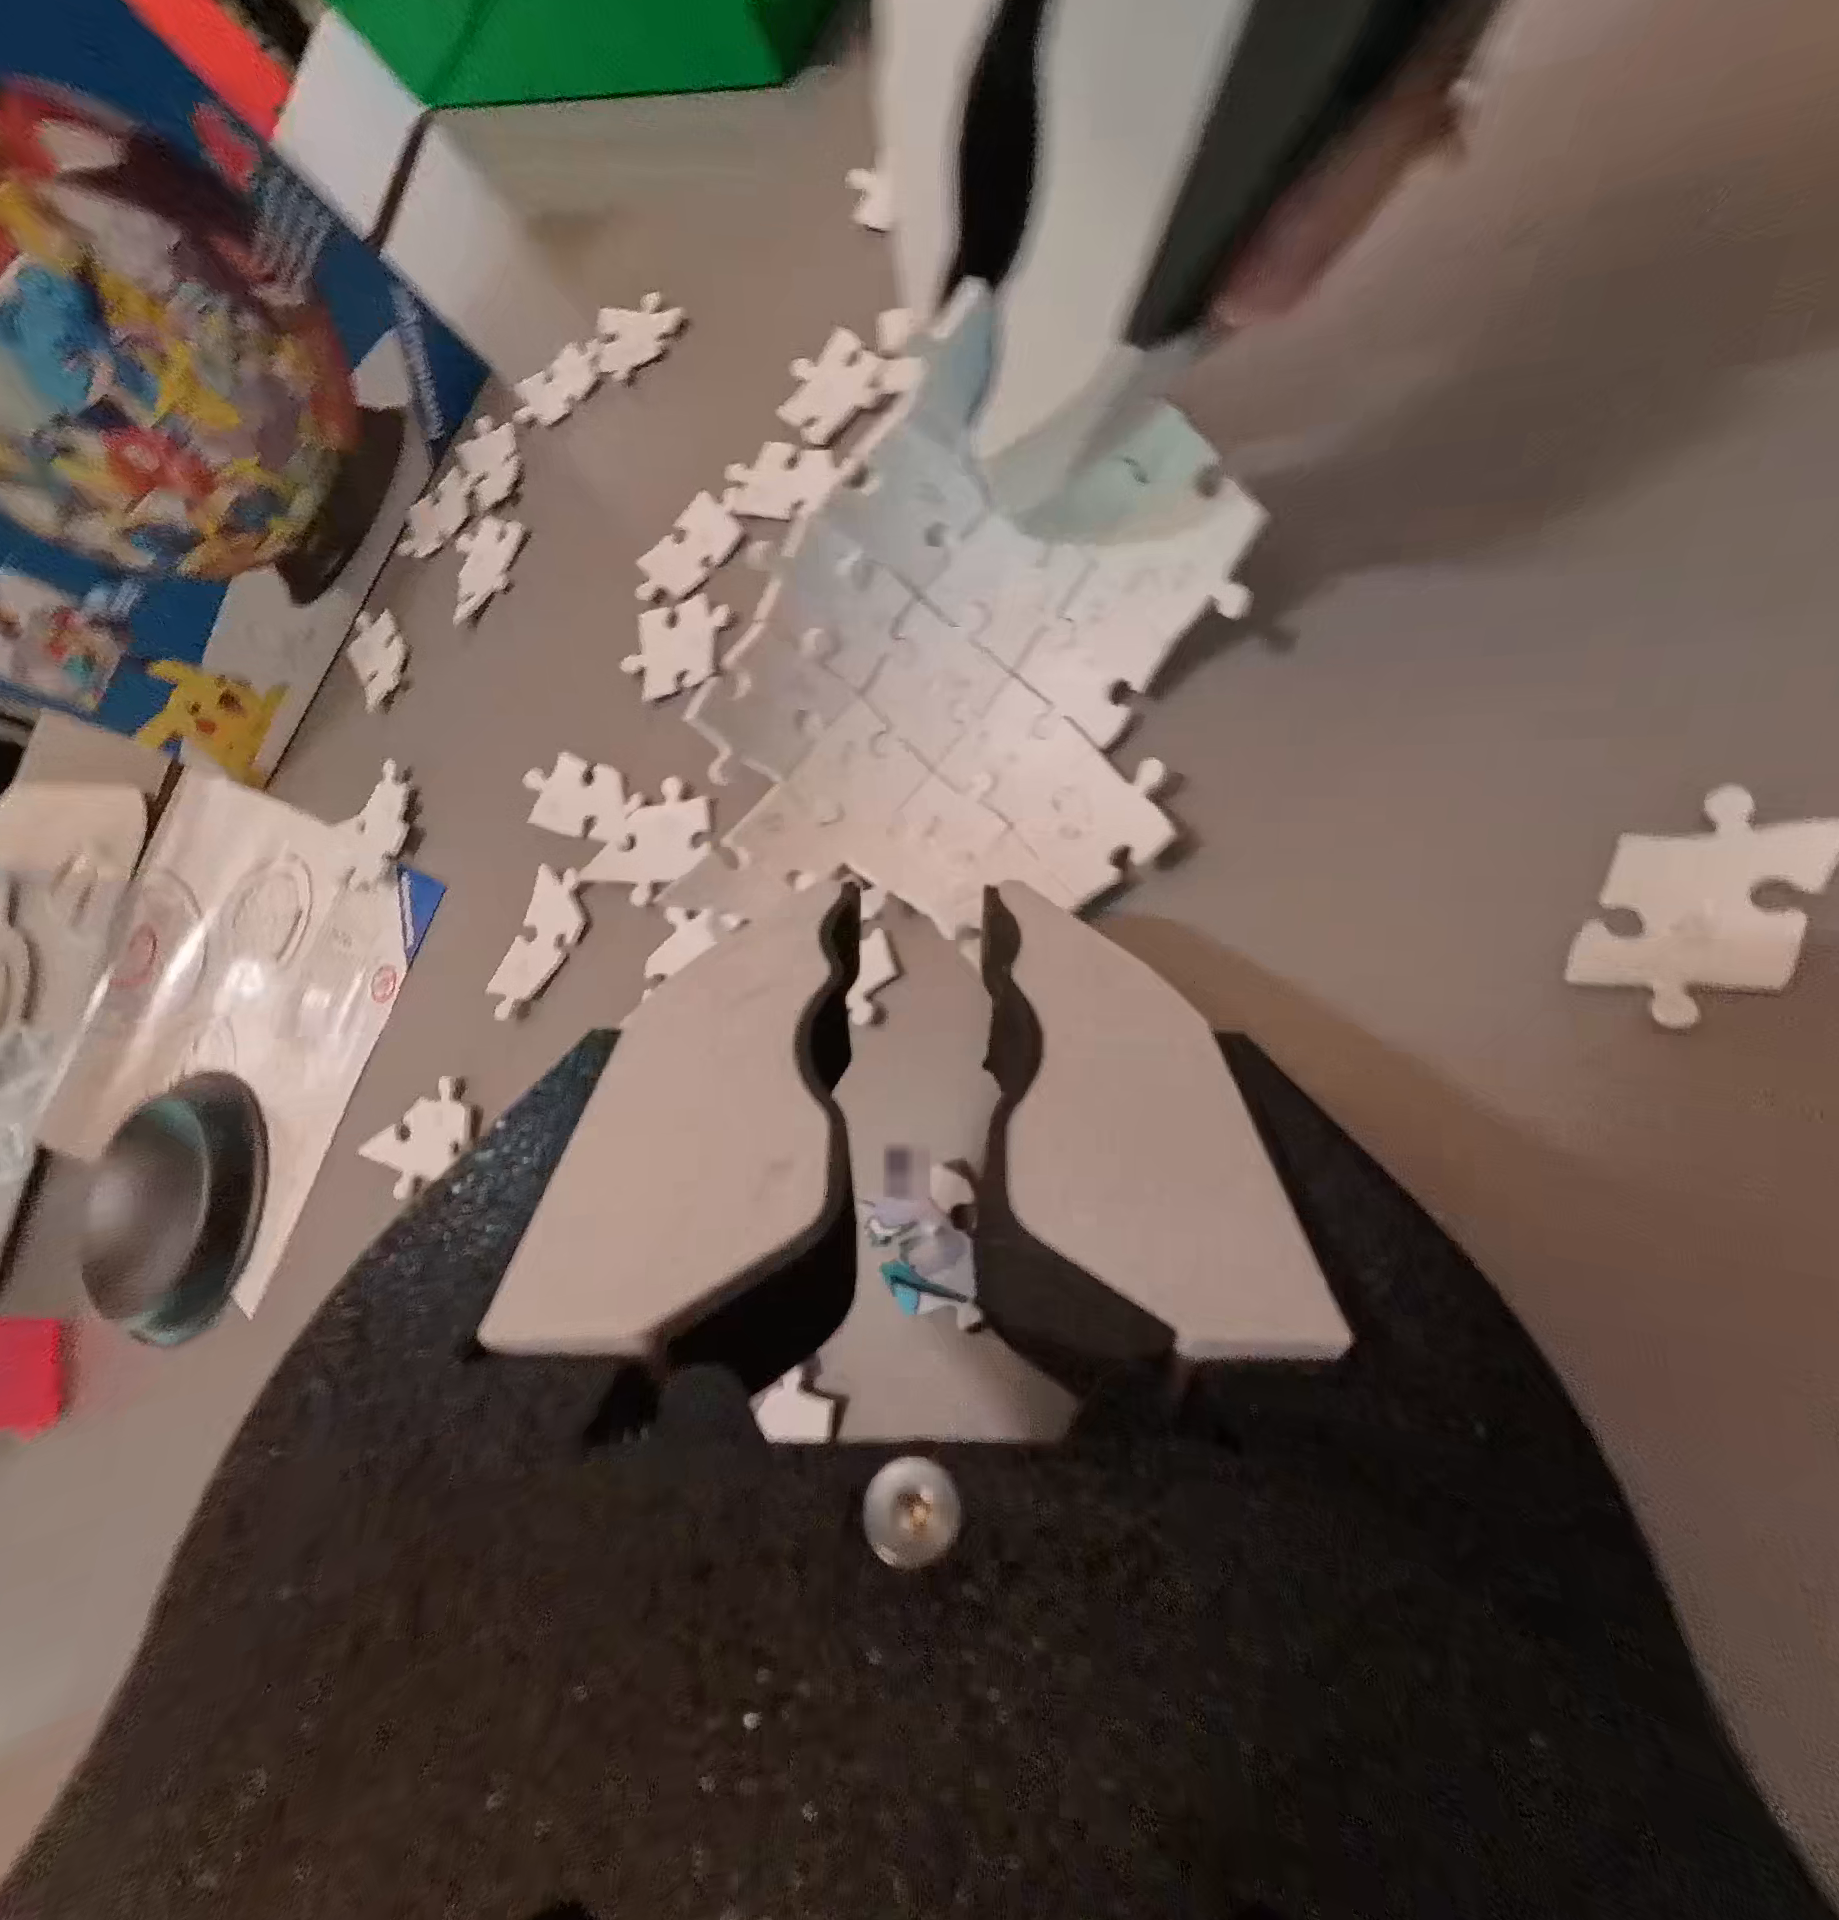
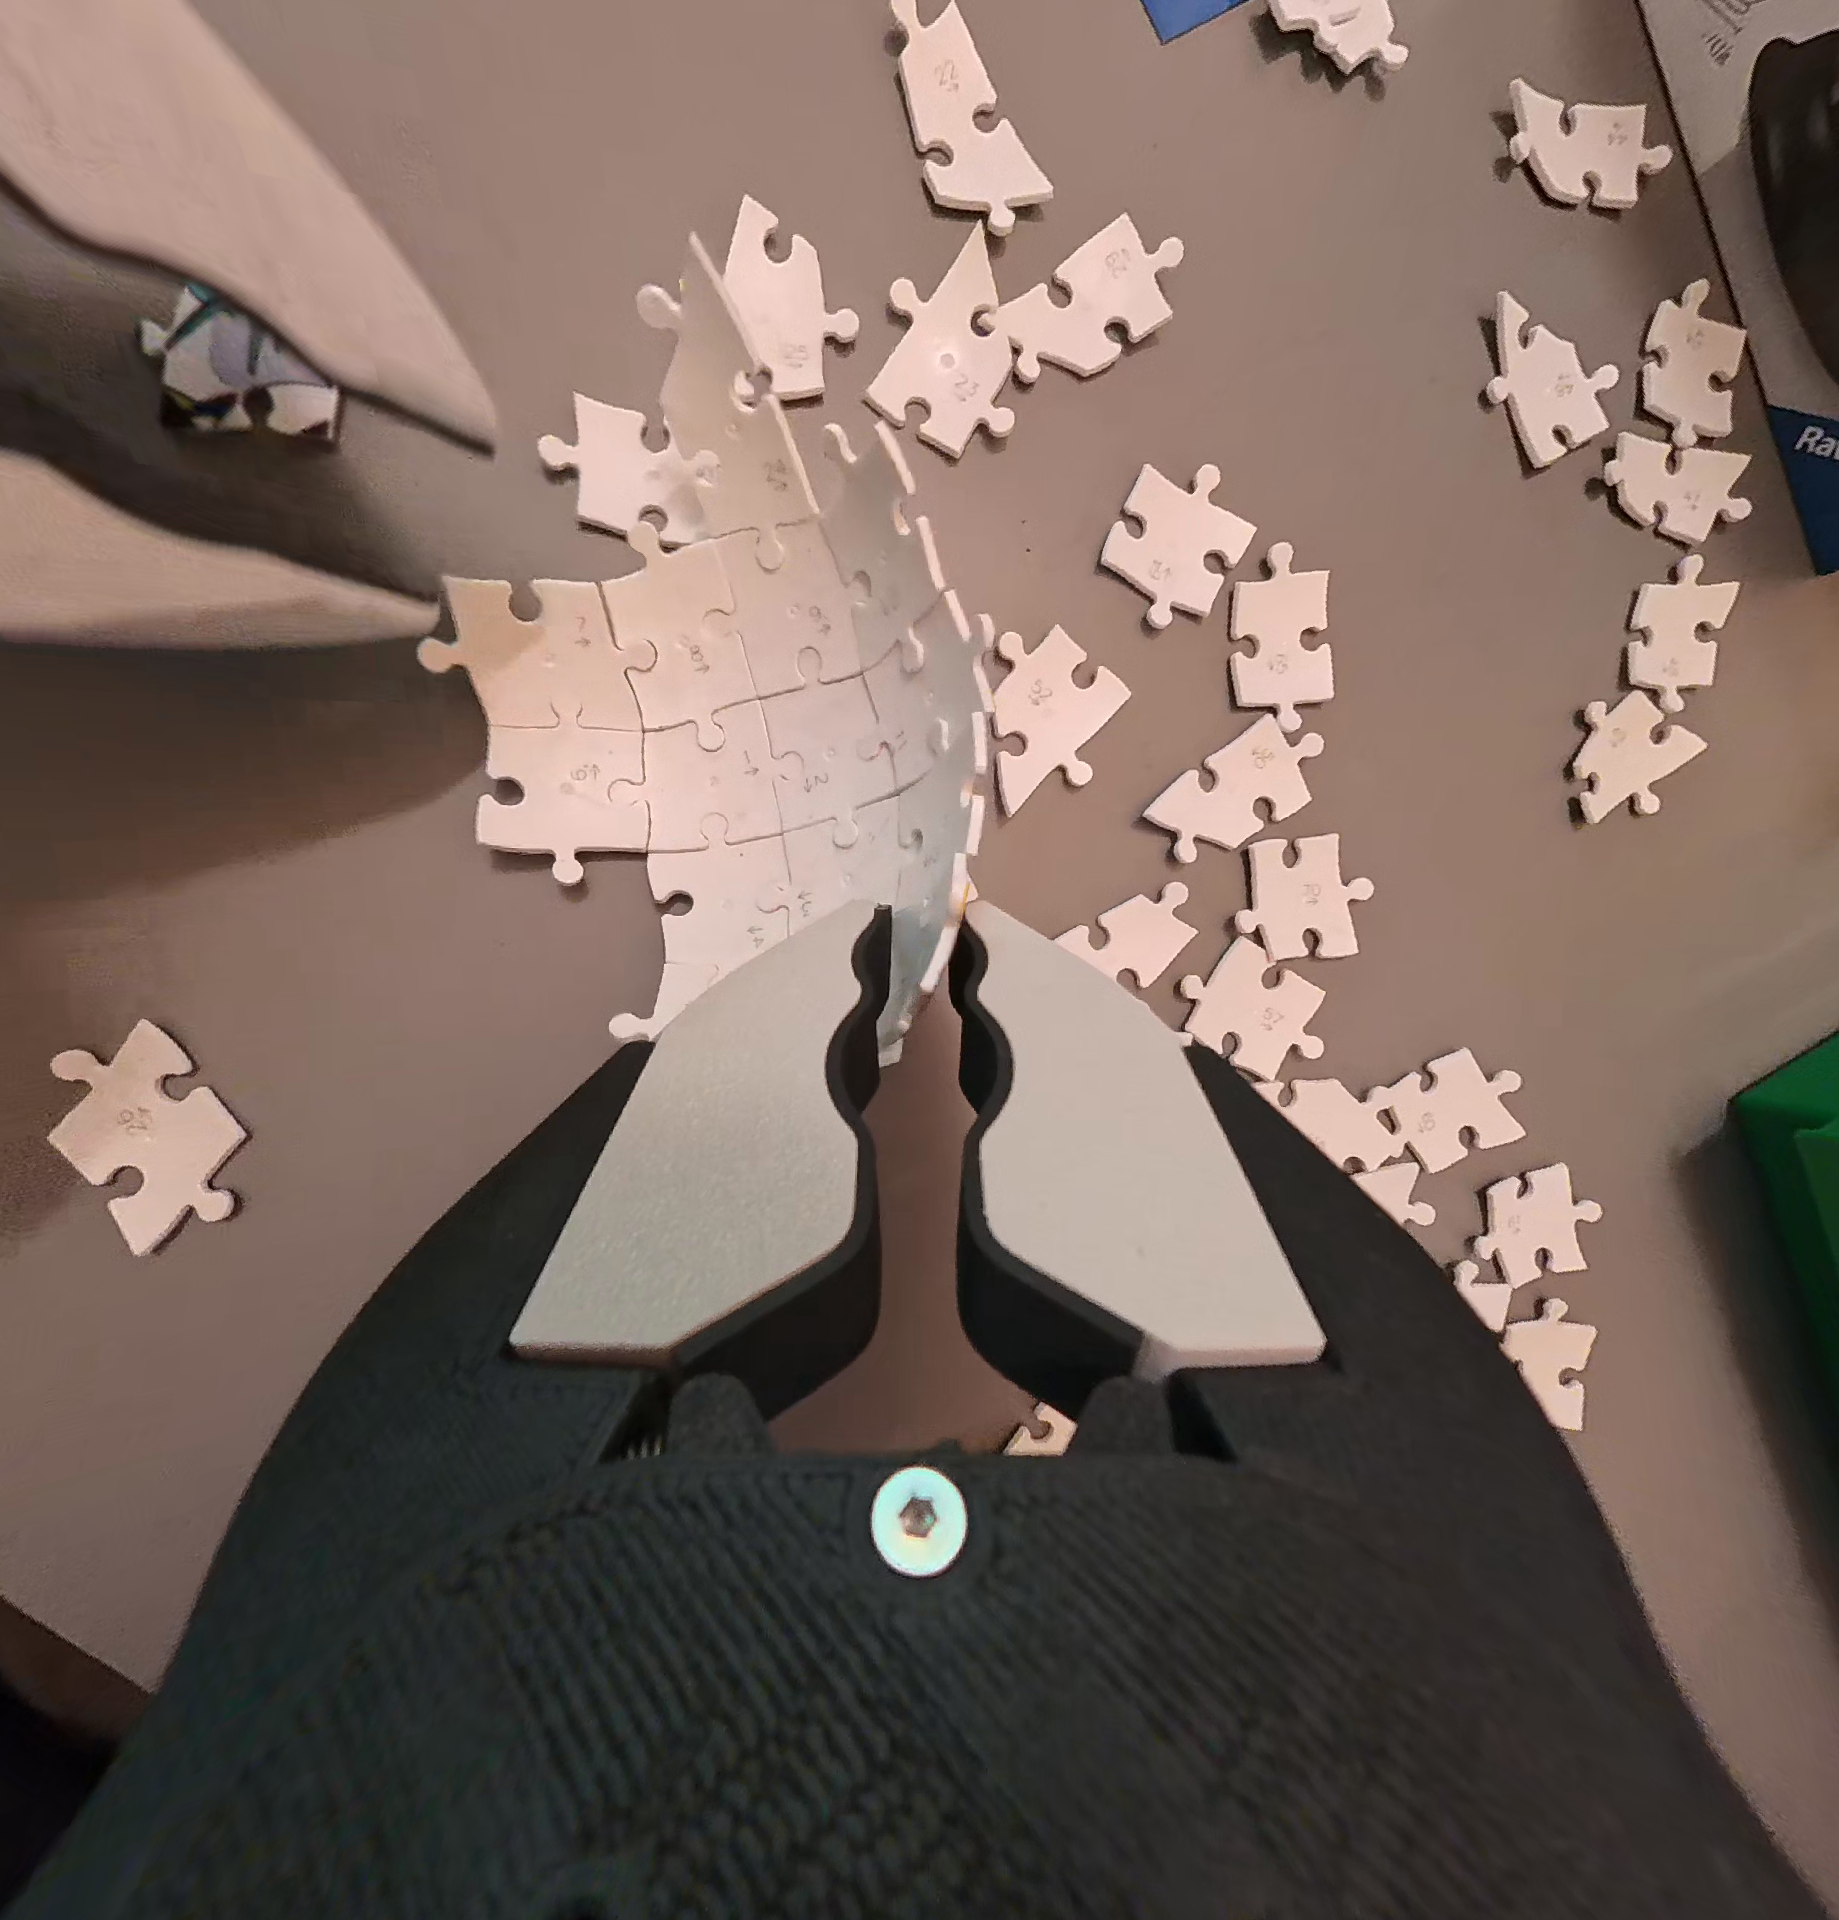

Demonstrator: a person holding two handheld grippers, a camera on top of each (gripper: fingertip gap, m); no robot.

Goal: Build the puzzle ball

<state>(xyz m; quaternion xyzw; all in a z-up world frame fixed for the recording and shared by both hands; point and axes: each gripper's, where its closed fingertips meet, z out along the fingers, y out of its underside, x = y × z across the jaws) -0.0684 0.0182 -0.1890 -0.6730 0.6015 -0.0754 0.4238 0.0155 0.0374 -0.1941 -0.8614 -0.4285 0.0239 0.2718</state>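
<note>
A curved, part-built white puzzle shell [image 1: 956, 686] stands on the grey table, blank numbered side toward me; it also shows in the right wrist view [image 2: 749, 727]. My right gripper [image 2: 923, 920] is shut on the shell's near edge and holds it tilted up. It shows blurred at the shell's far edge in the left wrist view [image 1: 1008, 395]. My left gripper [image 1: 920, 904] is at the shell's opposite edge, shut on a small coloured puzzle piece [image 1: 925, 1236] deep between its fingers. That piece also shows in the right wrist view [image 2: 240, 379].
Several loose white pieces [image 2: 1279, 644] lie scattered beside the shell. One lone piece [image 2: 146, 1132] lies apart. The puzzle box [image 1: 167, 416], a green box [image 1: 582, 42], an instruction sheet [image 1: 260, 935], a dark round stand [image 1: 177, 1205] and a red item [image 1: 11, 1371] are at the table's side.
</note>
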